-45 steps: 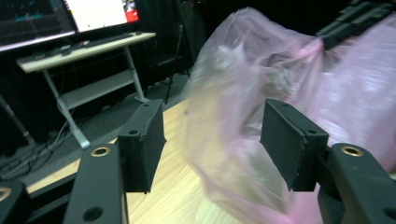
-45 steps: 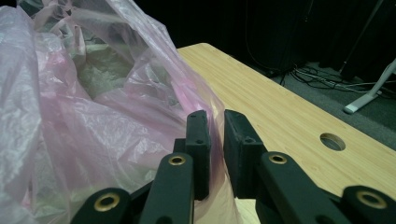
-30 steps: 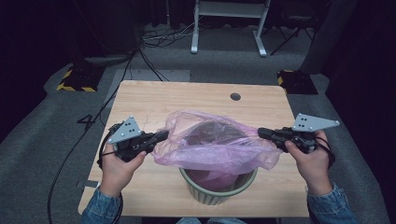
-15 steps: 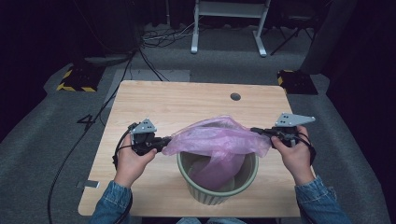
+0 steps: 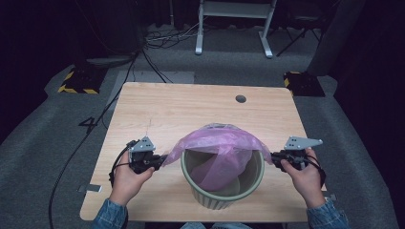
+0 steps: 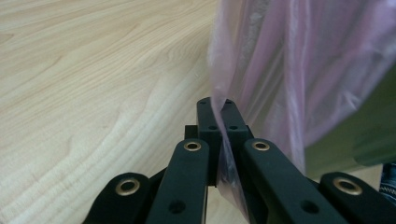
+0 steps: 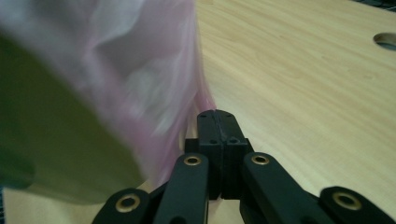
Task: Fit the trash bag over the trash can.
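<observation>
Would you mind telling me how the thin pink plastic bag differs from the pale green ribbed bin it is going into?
The thin pink plastic bag is translucent, limp and crumpled; the pale green ribbed bin is opaque, rigid and round. The bag is stretched sideways between the left claw and the right claw, whereas the bin stands upright on the wooden table. Both have open mouths facing up.

The high view looks forward and down from the person's side, taking in the whole wooden table [image 5: 191,109]. The 2 gripper views sit low and close — each facing along its jaws at the pink bag [image 6: 299,70] and green bin [image 7: 51,154], both shared with the high view.
</observation>
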